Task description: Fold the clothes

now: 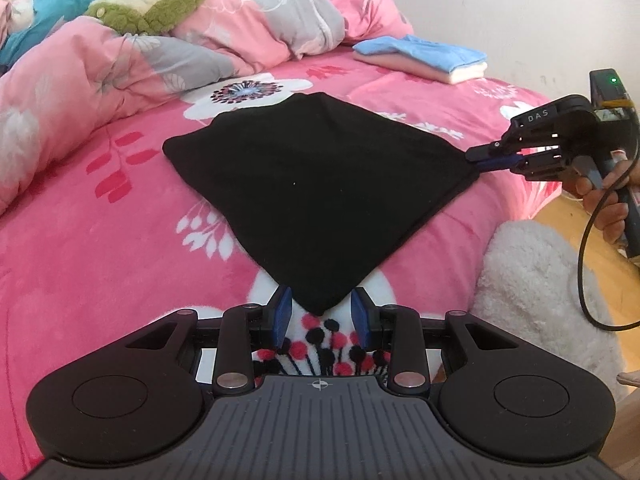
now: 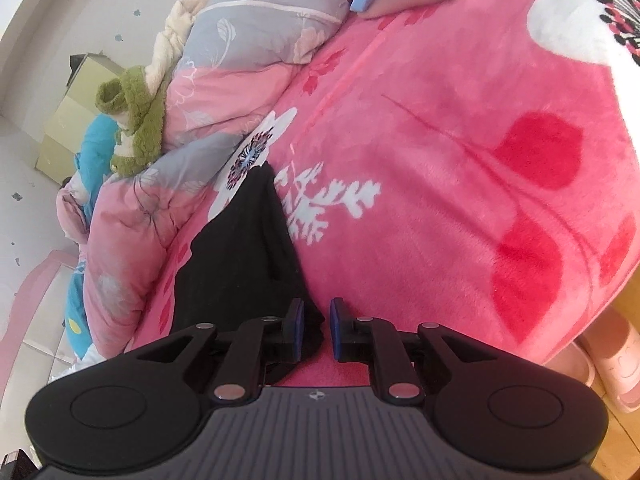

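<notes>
**Black garment spread on the pink bed, one hand-held gripper at each of two corners**

A rumpled pink and grey quilt (image 1: 248,28) is heaped along the far side of the bed (image 1: 100,240), with a green and cream fleece item (image 1: 160,4) and something turquoise (image 1: 52,4) on top of it. Near the wall lies a folded stack of clothes (image 1: 424,56), blue on top and pale pink and cream beneath, well apart from the work. A white fluffy rug (image 1: 536,280) shows past the bed's edge on the wooden floor, and a black cable (image 1: 588,240) hangs from the right tool. Nothing lies on top of the garment.

The black garment (image 1: 320,196) lies flat on the bed's pink flowered cover, folded into a four-cornered shape that reads as a diamond from the left wrist view. Its surface is smooth, and doubled edges show along the near right side.

The left hand-held gripper (image 1: 320,316) is open, its blue pads standing on either side of the garment's near corner without touching it. The right hand-held gripper (image 1: 486,158), held by a person's hand (image 1: 604,200), sits at the garment's right corner. From the left wrist view its fingers look nearly together at the cloth, yet the right wrist view shows a narrow gap, with the black cloth against the left pad (image 2: 298,328) and pink cover visible between the pads; I cannot tell whether it grips the cloth.
</notes>
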